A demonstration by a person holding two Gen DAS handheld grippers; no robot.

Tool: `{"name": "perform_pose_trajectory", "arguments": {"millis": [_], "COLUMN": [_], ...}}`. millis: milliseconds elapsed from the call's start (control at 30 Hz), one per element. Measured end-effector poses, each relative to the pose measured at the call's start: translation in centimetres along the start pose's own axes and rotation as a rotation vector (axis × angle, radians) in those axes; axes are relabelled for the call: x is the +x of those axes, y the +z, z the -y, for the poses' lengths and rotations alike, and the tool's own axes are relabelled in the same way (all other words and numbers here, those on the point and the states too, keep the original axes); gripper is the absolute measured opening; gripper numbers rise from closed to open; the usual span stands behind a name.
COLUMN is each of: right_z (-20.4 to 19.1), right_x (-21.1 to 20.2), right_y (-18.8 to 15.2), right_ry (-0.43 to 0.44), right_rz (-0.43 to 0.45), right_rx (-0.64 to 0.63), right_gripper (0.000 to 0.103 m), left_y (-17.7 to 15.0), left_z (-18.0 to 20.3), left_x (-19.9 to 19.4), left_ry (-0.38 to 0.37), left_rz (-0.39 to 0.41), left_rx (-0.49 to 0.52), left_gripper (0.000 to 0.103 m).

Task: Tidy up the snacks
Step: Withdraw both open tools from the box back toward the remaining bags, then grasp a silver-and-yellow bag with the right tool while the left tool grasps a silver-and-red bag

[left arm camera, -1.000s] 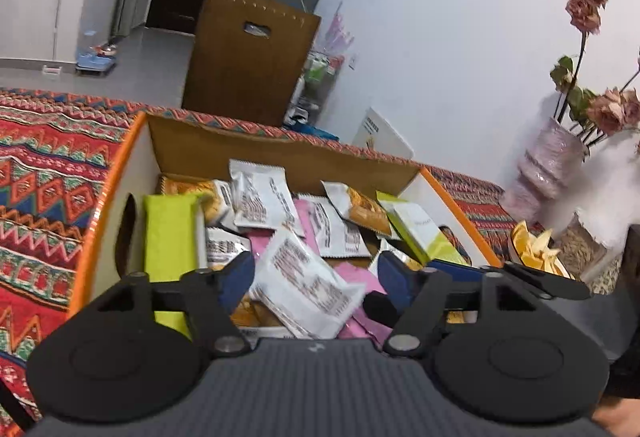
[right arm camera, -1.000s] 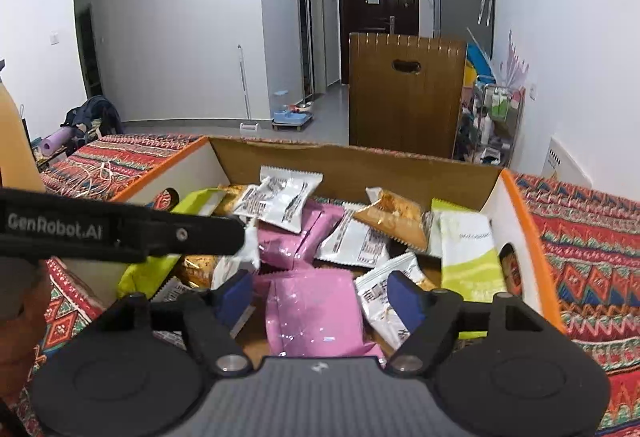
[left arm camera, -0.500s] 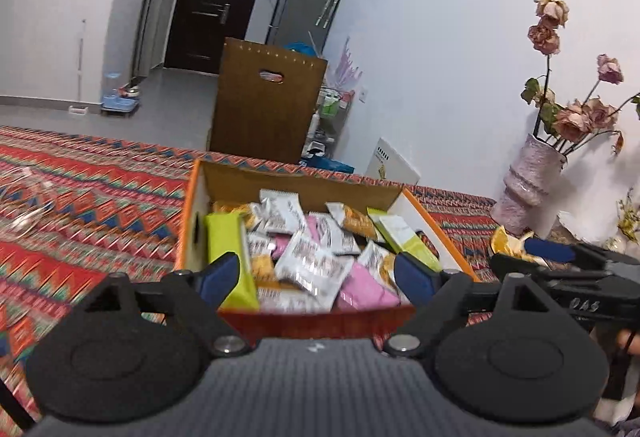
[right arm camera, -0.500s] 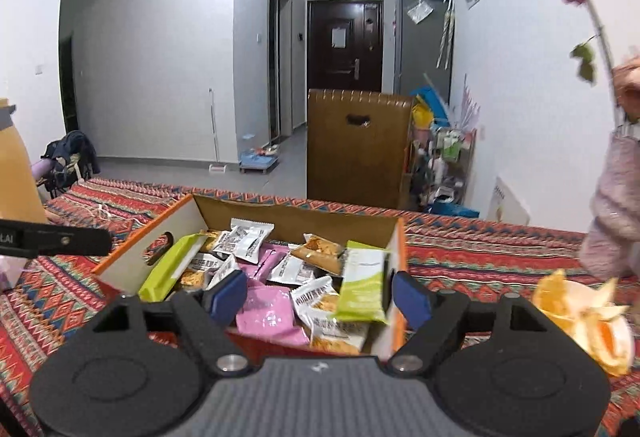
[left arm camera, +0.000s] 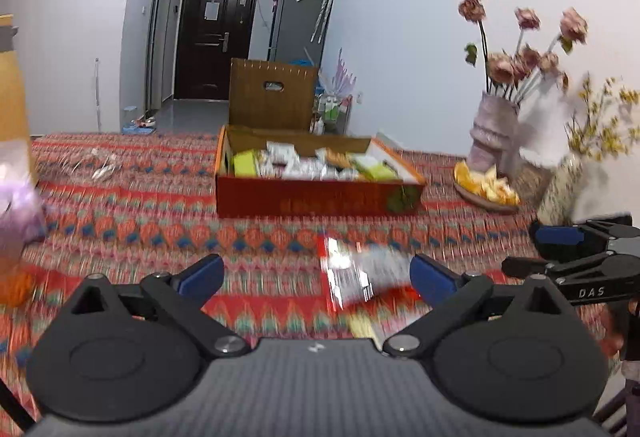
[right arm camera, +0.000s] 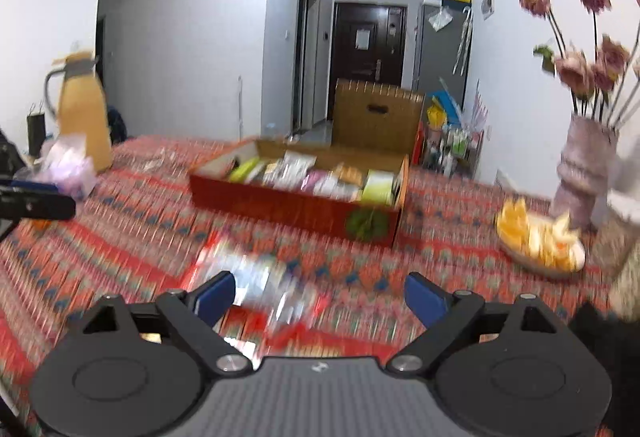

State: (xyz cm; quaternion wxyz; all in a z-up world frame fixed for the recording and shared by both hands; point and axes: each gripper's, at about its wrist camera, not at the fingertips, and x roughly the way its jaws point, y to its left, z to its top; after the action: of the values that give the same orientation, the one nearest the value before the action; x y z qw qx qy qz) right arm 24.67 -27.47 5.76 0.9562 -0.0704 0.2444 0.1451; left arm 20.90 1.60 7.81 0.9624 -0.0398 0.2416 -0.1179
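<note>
both the left gripper (left arm camera: 316,273) and the right gripper (right arm camera: 320,293) are spread wide and nothing is held. a blurry red and white snack packet (left arm camera: 360,273) is seen on the patterned cloth (left arm camera: 160,229), just ahead. farther off, the snack box (left arm camera: 316,193) is already filled with packets. much bare cloth is left between for moving.

Motion blur smears the red-and-white packet (left arm camera: 360,273) and the box's snacks (right arm camera: 316,177) beyond reading.
</note>
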Motion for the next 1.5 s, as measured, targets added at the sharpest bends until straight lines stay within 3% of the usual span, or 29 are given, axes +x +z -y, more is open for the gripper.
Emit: {"name": "perform_pose_trajectory", "arguments": {"millis": [267,533,833,1200,1500], "right_z": [-2.0,-3.5,-4.3,-6.2,-5.5], "right_x": [-3.0,-3.3,-2.1,4.6,7.9], "right_y": [-6.8,-8.9,-7.4,-5.0,-3.5], "right_ry": [0.054,0.066,0.081,0.116,0.225], "right_rz": [-0.092,-0.127,-0.097,-0.145,-0.158], "right_rx": [0.038,0.011,-0.079,-0.303,-0.265], "right_gripper": [0.091,0.091,0.091,0.092,0.093], "left_y": [-5.5,-6.8,-6.5,-6.4,-6.9], "left_z": [2.7,2.5,1.8,-0.2,-2.1], "left_x": [-2.3,-2.2,-1.0,0.3,2.0], "left_ry": [-0.003,0.004,0.013,0.037,0.053], "left_rz": [-0.095,-0.127,-0.153,-0.17,-0.214], "left_rx": [0.037,0.018,-0.005,-0.049,-0.091], "left_gripper": [0.102,0.102,0.102,0.103,0.103]}}
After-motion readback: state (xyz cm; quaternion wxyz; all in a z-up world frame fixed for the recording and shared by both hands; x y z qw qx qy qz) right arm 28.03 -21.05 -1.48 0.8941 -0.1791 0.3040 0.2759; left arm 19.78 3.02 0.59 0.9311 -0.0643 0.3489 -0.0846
